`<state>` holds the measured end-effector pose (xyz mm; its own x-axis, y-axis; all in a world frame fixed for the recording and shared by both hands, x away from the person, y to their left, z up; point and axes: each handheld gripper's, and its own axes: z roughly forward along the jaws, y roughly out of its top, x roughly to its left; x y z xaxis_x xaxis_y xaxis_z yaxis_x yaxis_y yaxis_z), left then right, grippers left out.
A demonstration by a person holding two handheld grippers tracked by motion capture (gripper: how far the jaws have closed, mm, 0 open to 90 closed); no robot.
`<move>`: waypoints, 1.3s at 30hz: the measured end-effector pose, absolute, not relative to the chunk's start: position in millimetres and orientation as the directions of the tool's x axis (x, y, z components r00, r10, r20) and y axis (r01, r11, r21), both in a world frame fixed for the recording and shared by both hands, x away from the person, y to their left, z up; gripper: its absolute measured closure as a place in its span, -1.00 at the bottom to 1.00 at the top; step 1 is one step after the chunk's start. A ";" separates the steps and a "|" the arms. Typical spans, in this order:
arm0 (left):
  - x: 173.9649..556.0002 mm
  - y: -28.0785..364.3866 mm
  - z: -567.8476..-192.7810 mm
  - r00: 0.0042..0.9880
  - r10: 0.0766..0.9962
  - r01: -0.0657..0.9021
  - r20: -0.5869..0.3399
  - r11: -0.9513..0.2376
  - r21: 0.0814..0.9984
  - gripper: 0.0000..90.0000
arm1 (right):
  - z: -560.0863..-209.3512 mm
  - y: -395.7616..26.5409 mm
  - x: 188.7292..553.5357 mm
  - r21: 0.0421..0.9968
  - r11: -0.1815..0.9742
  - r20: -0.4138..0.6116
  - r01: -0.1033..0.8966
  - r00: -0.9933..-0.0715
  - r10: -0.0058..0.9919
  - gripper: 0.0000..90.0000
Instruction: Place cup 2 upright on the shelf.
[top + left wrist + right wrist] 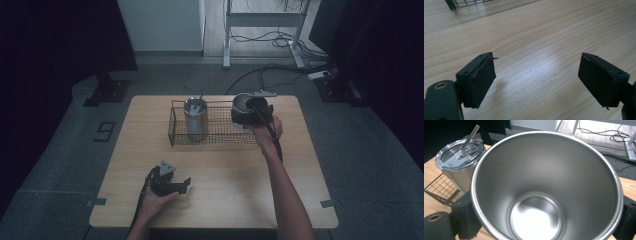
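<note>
Gripping an open stainless-steel tumbler [546, 187], the right gripper [248, 113] is placing it into the black wire basket [176, 125] beside a lidded steel tumbler with straw [195, 120]. Lowering it squarely seems next, while the left gripper [536, 80] is idling, jaws apart and empty.

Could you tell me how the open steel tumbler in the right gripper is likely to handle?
The steel tumbler looks rigid, so the right gripper probably won't dent it. Its polished, tapered wall may slip in the pads. Empty inside, it is likely light.

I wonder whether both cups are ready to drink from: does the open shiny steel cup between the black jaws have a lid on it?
No: the open steel cup held in the right gripper is uncovered down to its bare bottom, while the lidded steel tumbler beside it carries a lid and straw.
</note>
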<state>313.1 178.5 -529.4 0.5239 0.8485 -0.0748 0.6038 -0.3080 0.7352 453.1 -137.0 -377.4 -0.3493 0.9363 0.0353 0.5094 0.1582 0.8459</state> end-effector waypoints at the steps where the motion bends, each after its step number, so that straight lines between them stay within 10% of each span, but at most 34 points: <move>1: 313.0 178.6 -529.0 0.523 0.850 0.601 -0.072 -0.307 0.737 -0.68 | -377.2 -136.3 454.5 0.845 0.160 0.033 0.510 -0.349 0.937 -0.83; 39: 315.1 181.4 -535.8 0.516 0.855 0.619 -0.060 -0.323 0.716 -0.68 | -405.2 -128.7 510.2 0.783 0.163 0.027 0.601 -0.294 0.955 -0.84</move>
